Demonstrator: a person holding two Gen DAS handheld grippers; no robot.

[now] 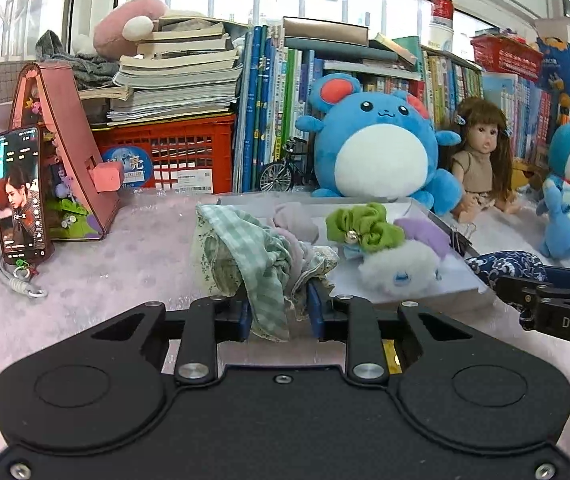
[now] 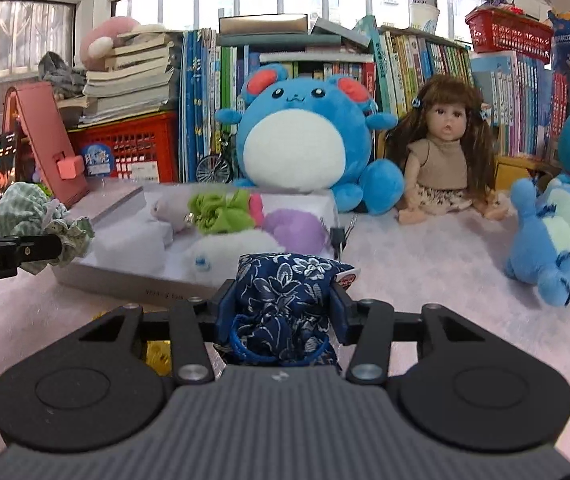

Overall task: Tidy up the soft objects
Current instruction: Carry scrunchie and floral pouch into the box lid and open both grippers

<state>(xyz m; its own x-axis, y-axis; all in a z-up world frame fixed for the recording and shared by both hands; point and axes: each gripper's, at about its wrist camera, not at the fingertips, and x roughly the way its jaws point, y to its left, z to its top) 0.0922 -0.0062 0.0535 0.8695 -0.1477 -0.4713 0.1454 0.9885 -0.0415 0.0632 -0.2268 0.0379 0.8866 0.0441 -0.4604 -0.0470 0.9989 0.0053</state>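
Left gripper (image 1: 279, 312) clamped on a green checked cloth bundle (image 1: 245, 256), held just at the near left corner of the shallow white box (image 1: 417, 288). Right gripper (image 2: 281, 304) closed around a navy floral pouch (image 2: 285, 280), just before the box's near edge. Inside the box: white fluffy toy (image 1: 399, 266), green scrunchie (image 1: 365, 226), purple piece (image 1: 429, 232). Beyond, blue round plush (image 2: 301, 136), doll (image 2: 445, 148) and Doraemon plush (image 2: 569, 208) front the book row (image 2: 425, 64). Phone (image 1: 21, 192) leans far left.

The left matte-black plastic tongs (image 1: 279, 312) carry blue pads (image 1: 317, 312), silver screws and two round recesses; the right black tongs (image 2: 281, 312) add a grey ribbed plate, lettering apparently "DAS".
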